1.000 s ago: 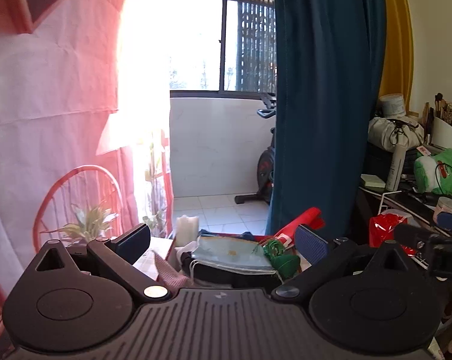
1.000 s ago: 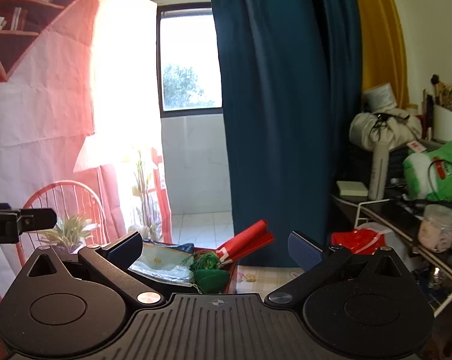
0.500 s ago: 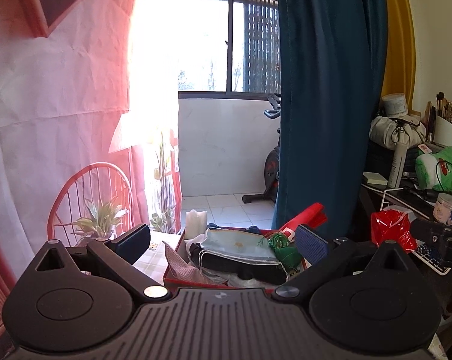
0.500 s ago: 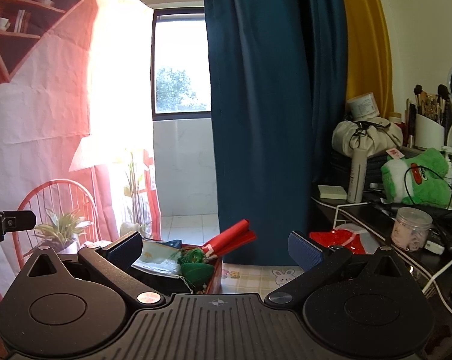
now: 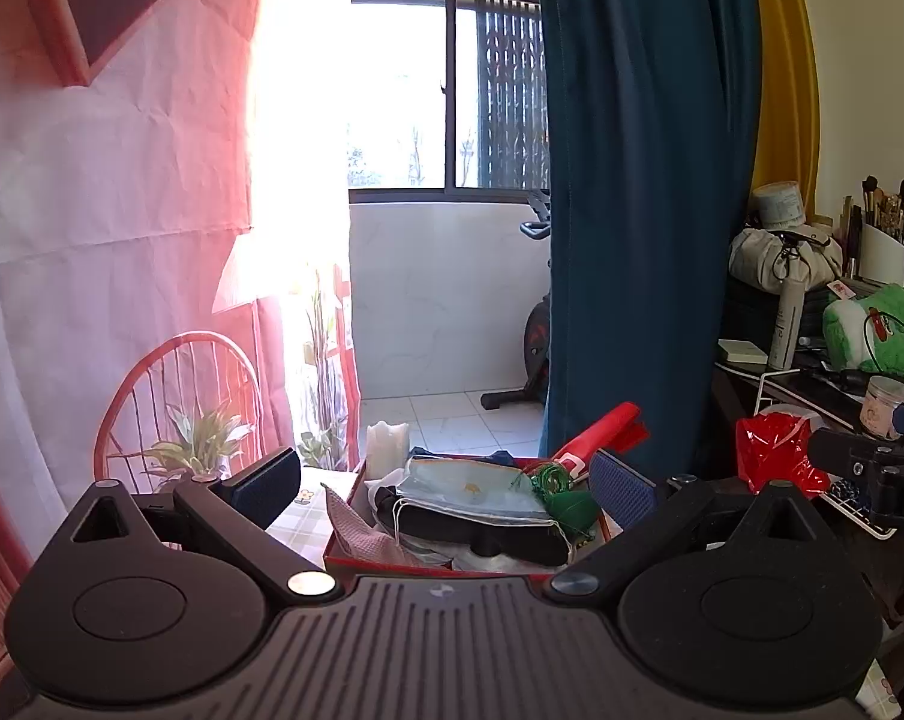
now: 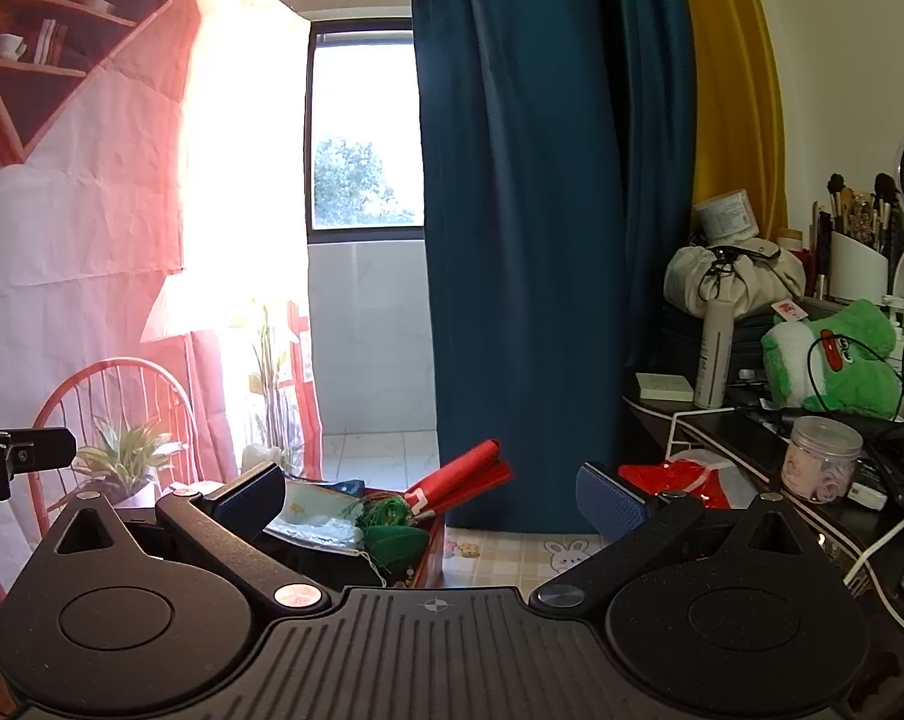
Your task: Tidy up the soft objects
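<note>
Checked tablecloth table point(image 6: 511, 549) bearing a red tray point(image 5: 356, 549) of soft things

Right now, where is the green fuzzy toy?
The green plush toy sits on the cluttered desk at the right of both views, beside the white spray bottle.

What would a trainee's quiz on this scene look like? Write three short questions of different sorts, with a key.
1. True or false: the left gripper holds a cloth.
2. Which lies in the red box? A) face mask B) green plush toy C) jar
3. Fill in: the right gripper's fingers stand ____.

Key: 1 false; 2 A; 3 open
</note>
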Available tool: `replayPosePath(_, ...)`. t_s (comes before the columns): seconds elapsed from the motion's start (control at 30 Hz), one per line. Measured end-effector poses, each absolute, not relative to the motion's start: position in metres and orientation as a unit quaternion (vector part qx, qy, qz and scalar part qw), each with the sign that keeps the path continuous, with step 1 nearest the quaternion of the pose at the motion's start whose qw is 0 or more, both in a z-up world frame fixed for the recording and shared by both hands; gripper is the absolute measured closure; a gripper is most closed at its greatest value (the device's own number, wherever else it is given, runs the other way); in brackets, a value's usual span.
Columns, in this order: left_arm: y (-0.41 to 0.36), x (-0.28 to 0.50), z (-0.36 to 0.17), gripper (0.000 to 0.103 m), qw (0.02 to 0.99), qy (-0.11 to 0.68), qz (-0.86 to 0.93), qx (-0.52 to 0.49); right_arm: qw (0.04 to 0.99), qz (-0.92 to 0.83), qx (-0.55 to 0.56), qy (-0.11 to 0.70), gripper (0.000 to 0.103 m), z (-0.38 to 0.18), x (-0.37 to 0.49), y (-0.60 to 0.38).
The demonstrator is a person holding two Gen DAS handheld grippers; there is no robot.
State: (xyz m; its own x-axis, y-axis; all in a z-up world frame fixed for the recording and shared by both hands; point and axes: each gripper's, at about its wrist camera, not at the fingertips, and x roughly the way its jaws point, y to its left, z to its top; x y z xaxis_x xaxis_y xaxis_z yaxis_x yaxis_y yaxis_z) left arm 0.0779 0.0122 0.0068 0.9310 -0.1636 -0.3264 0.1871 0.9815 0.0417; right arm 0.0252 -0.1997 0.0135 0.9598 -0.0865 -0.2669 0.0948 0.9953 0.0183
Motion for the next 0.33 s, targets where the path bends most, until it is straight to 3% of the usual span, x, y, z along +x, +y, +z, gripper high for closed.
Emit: replayPosePath(0.33,0.0154,0.0773,0.0051,0.000,0.982,0.156,-0.103,0.039,0.990,-0.042,0.013,0.135,0.000,0.0114,0.0277,-0.1947)
